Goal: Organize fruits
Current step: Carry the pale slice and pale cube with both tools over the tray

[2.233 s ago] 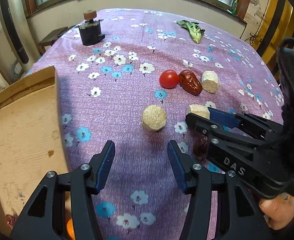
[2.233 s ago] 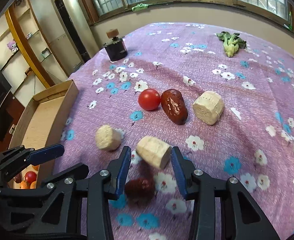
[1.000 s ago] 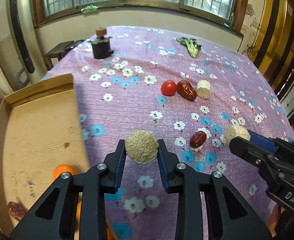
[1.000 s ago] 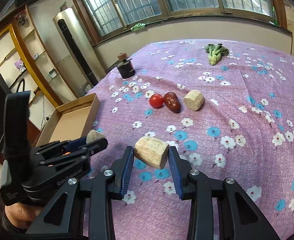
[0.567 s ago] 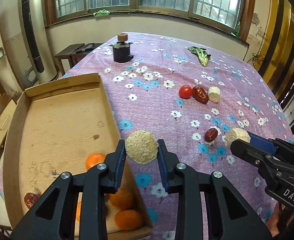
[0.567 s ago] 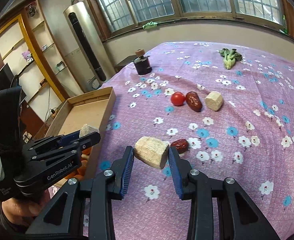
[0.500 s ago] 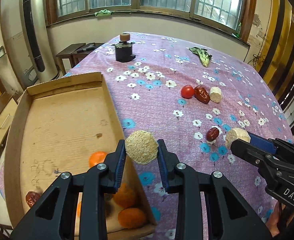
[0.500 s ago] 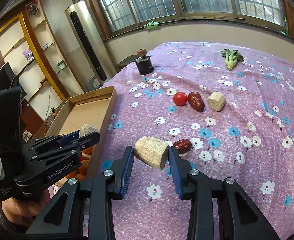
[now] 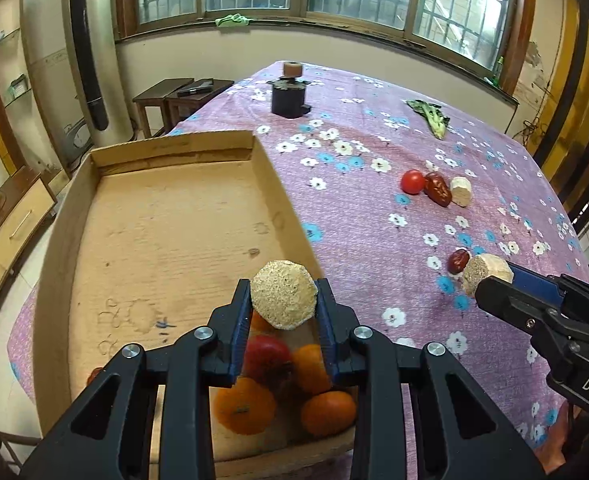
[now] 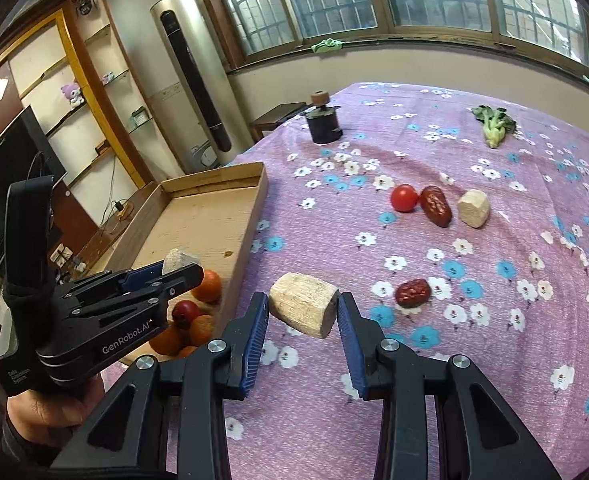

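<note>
My left gripper (image 9: 283,300) is shut on a tan round chunk (image 9: 283,299) and holds it above the near end of the cardboard box (image 9: 166,216), over several oranges (image 9: 244,405) and a red fruit (image 9: 265,356). My right gripper (image 10: 302,312) is shut on a tan cylindrical chunk (image 10: 304,310) above the purple cloth, right of the box (image 10: 198,216). A small red date (image 10: 412,292) lies just beyond it. A tomato (image 10: 404,198), a big date (image 10: 435,206) and a third tan chunk (image 10: 473,208) lie together farther back.
A dark jar with a cork lid (image 10: 323,122) stands at the back of the table. A green vegetable (image 10: 492,122) lies at the back right. The flowered cloth (image 10: 494,320) covers the table; the box sits at its left edge.
Both grippers closed on tan chunks and lifted them. My left gripper has swung left from over the cloth to above the box's near end. The right gripper holds roughly steady.
</note>
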### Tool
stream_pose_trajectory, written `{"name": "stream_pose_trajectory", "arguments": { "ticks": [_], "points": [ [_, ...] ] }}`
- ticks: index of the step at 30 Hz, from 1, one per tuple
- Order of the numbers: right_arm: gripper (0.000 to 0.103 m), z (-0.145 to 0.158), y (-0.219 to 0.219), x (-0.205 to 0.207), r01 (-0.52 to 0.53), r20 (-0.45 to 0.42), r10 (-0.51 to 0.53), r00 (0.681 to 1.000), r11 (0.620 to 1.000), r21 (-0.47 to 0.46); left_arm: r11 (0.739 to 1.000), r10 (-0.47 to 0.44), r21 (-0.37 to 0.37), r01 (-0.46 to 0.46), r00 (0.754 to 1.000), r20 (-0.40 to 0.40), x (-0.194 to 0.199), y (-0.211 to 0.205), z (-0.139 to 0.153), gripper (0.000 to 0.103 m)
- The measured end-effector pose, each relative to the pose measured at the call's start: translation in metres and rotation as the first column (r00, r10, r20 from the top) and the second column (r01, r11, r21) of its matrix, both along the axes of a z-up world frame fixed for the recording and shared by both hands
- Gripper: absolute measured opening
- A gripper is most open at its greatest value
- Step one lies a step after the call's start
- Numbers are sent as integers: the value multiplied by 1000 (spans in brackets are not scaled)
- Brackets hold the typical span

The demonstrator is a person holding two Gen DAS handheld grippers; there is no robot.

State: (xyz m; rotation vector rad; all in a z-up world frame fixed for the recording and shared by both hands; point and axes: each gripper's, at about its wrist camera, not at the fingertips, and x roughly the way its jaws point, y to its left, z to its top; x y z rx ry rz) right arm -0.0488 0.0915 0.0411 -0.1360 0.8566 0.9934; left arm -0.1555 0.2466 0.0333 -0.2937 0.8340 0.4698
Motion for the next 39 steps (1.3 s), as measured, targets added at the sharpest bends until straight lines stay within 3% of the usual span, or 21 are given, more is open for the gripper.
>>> {"name": "stream_pose_trajectory", "arguments": {
  "ticks": [18, 28, 39],
  "points": [
    [36, 1, 50, -24, -114, 10, 114, 993, 993, -13, 997, 77, -30, -76, 997, 0, -31, 40, -4, 28],
    [36, -10, 109, -36, -214, -30, 213, 976, 977, -21, 984, 172, -52, -173, 985, -22, -54, 82, -11, 28],
    [36, -42, 178, -43, -294, -34, 293, 956, 947, -132, 981, 176, -66, -181, 981, -79, -52, 95, -28, 28]
  ]
}}
